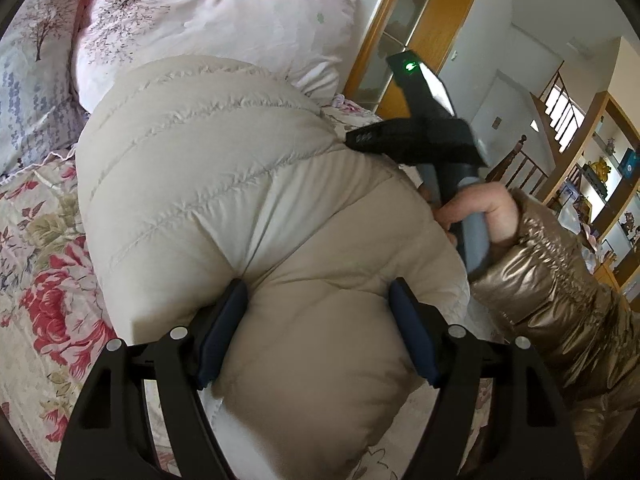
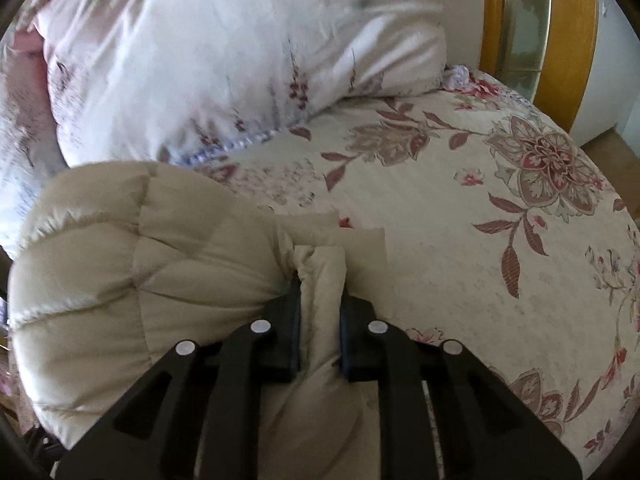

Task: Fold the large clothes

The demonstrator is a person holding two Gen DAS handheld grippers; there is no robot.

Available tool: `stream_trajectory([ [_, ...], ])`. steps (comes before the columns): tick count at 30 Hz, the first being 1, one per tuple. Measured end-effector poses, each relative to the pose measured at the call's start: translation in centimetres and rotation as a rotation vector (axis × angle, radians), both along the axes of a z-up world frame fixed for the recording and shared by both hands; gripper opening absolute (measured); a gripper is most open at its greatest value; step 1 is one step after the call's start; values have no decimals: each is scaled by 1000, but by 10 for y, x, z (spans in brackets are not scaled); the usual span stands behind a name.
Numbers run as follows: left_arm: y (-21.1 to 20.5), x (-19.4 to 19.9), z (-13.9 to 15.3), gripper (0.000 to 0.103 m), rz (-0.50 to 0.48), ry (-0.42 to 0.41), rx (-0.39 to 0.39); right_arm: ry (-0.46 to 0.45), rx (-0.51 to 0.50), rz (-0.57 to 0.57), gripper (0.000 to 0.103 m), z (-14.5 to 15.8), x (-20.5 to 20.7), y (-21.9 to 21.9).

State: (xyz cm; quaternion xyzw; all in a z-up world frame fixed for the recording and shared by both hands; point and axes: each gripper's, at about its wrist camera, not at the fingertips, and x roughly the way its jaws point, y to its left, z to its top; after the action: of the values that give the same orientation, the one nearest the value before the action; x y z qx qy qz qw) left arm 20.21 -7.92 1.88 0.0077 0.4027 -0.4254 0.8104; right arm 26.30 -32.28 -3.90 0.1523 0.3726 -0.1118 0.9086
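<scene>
Roughly left to right: floral bedspread [image 1: 44, 280] along the left edge of the left wrist view, blue-print pillow [image 1: 28, 92] at upper left, pink quilt [image 1: 208, 20] bunched across the top. Beige puffer coat [image 1: 224, 184] lies on the bed in a thick folded bundle, filling the centre, its far end touching the quilt. Left gripper [image 1: 316, 316] at bottom centre, jaws spread wide with a fat bulge of coat between the blue pads [image 1: 224, 320]; both pads press into the padding, so it grips the coat. Right of that, the right gripper [image 1: 420, 132] seen from outside, green light on, nose at the coat's right edge, held by a hand [image 1: 480, 212] in a shiny bronze sleeve [image 1: 560, 300]. Wooden cabinet [image 1: 416, 28] and shelves [image 1: 600, 176] behind.

Right wrist view: quilt [image 2: 200, 60] blurred at upper left, coat [image 2: 140, 264] lower left, bedspread [image 2: 480, 208] bare to the right, cabinet [image 2: 540, 28] top right. Right gripper [image 2: 320, 312] at bottom centre, jaws nearly together, pinching a narrow fold of coat at the bundle's right edge.
</scene>
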Motion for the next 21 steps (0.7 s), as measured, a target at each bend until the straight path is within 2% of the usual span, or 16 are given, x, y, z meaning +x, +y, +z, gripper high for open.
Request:
stream_trajectory([
  [3, -4, 1, 0, 74, 1, -12, -9, 3, 25, -10, 17, -7, 4, -7],
  [5, -3, -4, 3, 74, 6, -26, -4, -2, 48, 3, 22, -7, 6, -10],
  [7, -1, -10, 12, 74, 25, -44, 5, -12, 73, 6, 39, -4, 0, -16],
  [9, 7, -17, 23, 75, 49, -67, -7, -69, 113, 4, 49, 6, -21, -23],
  [12, 25, -18, 39, 78, 117, -116, -31, -167, 155, 48, 49, 22, -57, -20],
  [15, 41, -5, 49, 78, 216, -132, -46, -229, 142, 117, 49, 32, -88, -3],
  [19, 37, 19, 43, 78, 305, -97, 18, -220, 76, 229, 49, 30, -102, 33],
  [21, 32, 29, 33, 78, 328, -61, 60, -188, 58, 238, 49, 24, -97, 38],
])
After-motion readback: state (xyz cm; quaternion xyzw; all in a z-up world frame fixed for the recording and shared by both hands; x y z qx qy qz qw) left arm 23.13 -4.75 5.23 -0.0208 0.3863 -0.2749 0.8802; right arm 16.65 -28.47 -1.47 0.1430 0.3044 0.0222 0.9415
